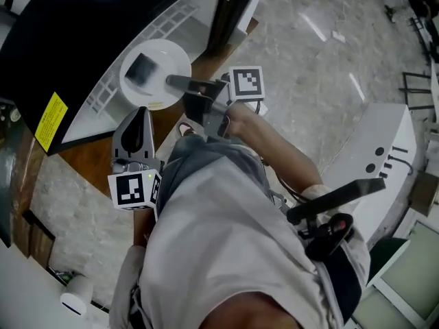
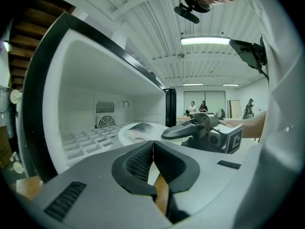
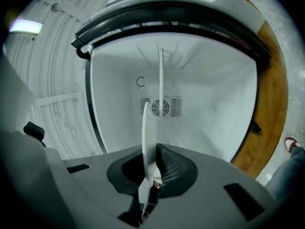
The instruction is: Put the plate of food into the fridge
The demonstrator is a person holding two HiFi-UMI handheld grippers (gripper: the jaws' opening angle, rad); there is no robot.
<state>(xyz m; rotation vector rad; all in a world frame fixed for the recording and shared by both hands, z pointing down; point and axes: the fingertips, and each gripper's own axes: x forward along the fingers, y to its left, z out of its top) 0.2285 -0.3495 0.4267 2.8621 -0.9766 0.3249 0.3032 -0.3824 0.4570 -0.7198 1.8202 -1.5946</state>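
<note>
Plate (image 1: 163,59) white and round, held level by its near rim, with a dark patch of food (image 1: 142,68) lying on it; plate seen at the mouth of the open fridge (image 1: 103,91), over the ribbed white floor; contact with that floor cannot be told. Rim clamped between the jaws of the right gripper (image 1: 173,82); in the right gripper view the plate (image 3: 148,128) is seen edge-on, pinched between the two pads, with a fan grille (image 3: 161,107) on the fridge's back wall beyond it. Left gripper (image 1: 142,114) held just beside the plate, nearer the person and apart from it; its jaws are pressed together with nothing between them (image 2: 153,149). Yellow label (image 1: 51,120) noted on the black fridge door; wooden board (image 1: 89,160) seen under the fridge.
</note>
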